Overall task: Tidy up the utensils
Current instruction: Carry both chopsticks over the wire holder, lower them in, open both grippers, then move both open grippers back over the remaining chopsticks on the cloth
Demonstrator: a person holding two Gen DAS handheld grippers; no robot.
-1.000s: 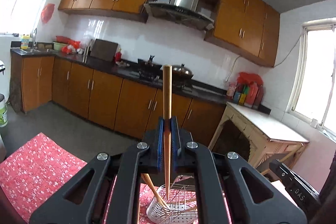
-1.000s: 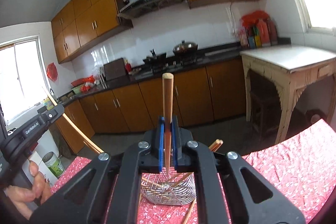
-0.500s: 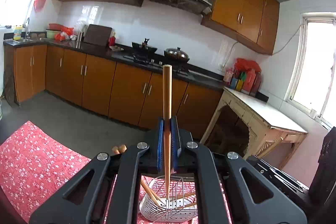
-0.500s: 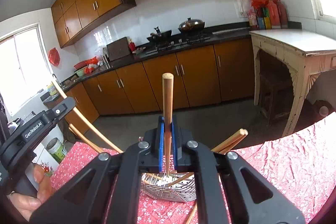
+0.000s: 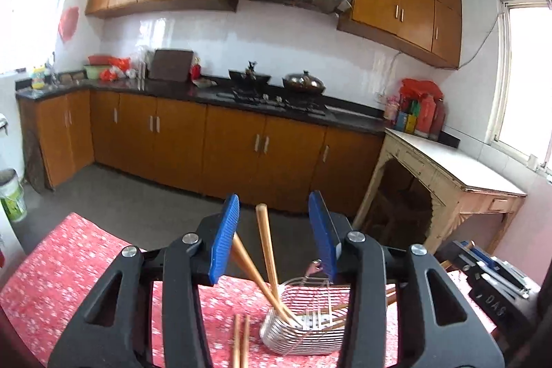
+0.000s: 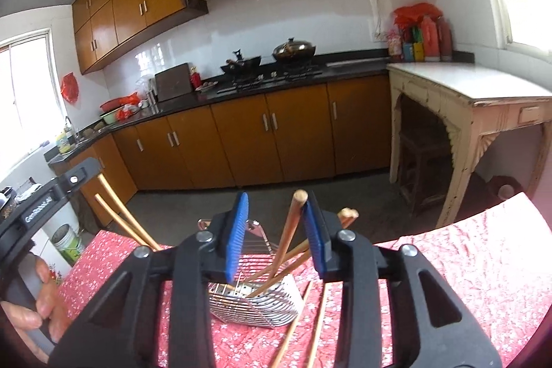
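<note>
The left gripper (image 5: 274, 230) had just been opening; its blue pads stood apart, and a chopstick (image 5: 267, 250) leaned free between them, its lower end in the wire basket (image 5: 303, 330) just beyond. The right gripper (image 6: 276, 230) had also just opened, a chopstick (image 6: 289, 237) tilting against its right pad, tip down in the same basket (image 6: 255, 306). Two more chopsticks (image 5: 240, 340) lay on the red-clothed surface (image 5: 69, 264) left of the basket

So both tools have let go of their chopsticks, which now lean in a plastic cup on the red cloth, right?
Not a plastic cup: both wrist views show the chopsticks leaning in a metal wire basket on the red cloth. Both the left tool and the right tool have indeed just opened.
</note>
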